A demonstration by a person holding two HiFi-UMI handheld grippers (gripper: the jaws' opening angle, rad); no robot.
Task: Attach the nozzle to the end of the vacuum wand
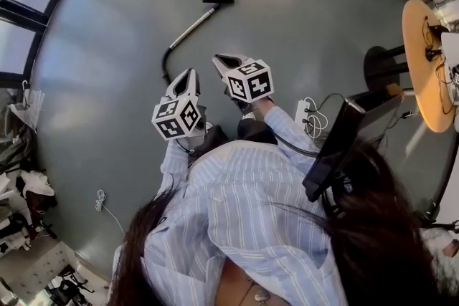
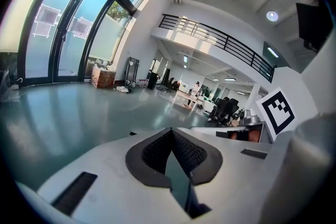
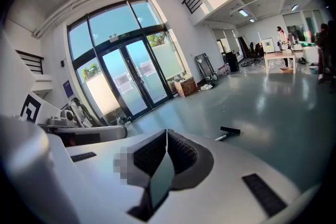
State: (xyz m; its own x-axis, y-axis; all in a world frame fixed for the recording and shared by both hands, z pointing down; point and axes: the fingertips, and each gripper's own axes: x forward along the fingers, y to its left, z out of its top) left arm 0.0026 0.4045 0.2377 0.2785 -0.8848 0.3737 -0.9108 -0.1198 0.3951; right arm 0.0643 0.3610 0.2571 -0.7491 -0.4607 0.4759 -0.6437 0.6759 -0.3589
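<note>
- Nozzle [image 1: 218,1], a short black bar, lies on the grey floor [image 1: 301,18] at the far end of the vacuum wand [image 1: 192,26]. It sits crosswise against the wand's tip; whether the two are locked together, you cannot tell from here.
- The vacuum wand is a silver tube lying at a slant, with a black hose [image 1: 164,67] curving off its near end toward you.
- Your left tongs [image 1: 191,72] are held above the floor just on your side of the wand's near end, pressed together with nothing between the pads.
- Your right tongs [image 1: 217,59] are beside the left ones, also short of the wand. They too are pressed together and empty.
- From the right tongs' own camera, the nozzle [image 3: 230,130] and the wand's tip show on the floor past the closed tips [image 3: 166,131].
- A round orange counter [image 1: 418,82] stands well to the right of the wand.
</note>
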